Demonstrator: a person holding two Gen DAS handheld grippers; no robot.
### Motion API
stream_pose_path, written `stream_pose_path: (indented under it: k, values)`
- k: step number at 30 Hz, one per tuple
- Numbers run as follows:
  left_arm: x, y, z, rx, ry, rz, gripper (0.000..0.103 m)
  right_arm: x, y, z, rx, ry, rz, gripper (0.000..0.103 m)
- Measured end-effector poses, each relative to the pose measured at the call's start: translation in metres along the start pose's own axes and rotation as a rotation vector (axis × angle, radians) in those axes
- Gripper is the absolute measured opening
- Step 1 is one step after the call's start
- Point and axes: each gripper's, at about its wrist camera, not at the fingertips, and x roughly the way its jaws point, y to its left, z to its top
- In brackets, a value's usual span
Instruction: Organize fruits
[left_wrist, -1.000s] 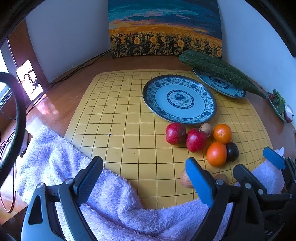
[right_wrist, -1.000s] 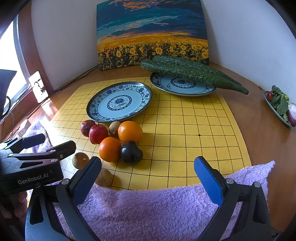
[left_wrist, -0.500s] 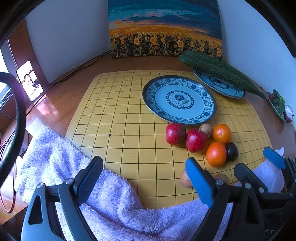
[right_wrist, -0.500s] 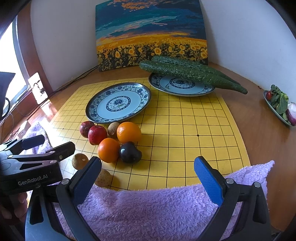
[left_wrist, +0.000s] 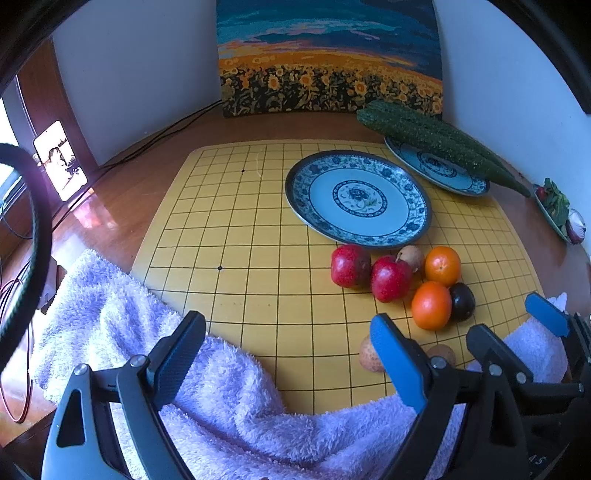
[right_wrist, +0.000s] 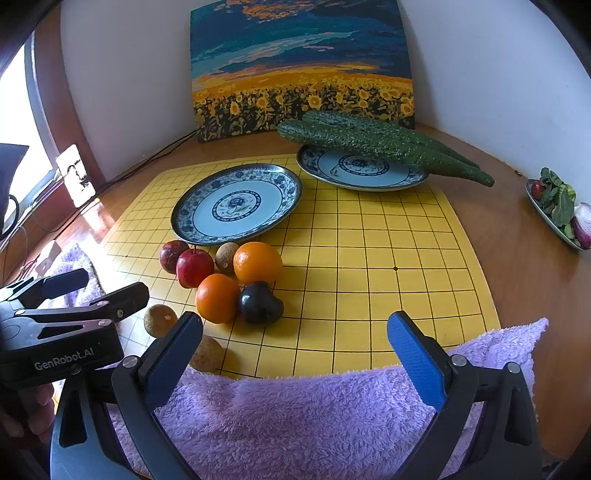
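Fruits clustered at centre frame below the empty plate (right_wrist: 236, 201): oranges (right_wrist: 257, 262), apples (right_wrist: 194, 267), dark plum (right_wrist: 260, 303). Judged firm, round, roll-prone; grasp across the widest girth. Left gripper (left_wrist: 291, 363) and right gripper (right_wrist: 295, 363) both agape, empty, low in frame.

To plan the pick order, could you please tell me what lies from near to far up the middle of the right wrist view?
Purple towel → dark plum → far orange → empty plate → cucumbers on the far plate → sunflower painting.
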Motion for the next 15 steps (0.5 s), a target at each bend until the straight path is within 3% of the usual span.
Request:
stream_pose_path:
  k: [15]
  values:
    - [0.0, 0.0, -0.0003, -0.001, 0.0, -0.002, 0.094, -0.0011, -0.0001, -0.0003, 0.001, -0.001, 0.001, 0.102]
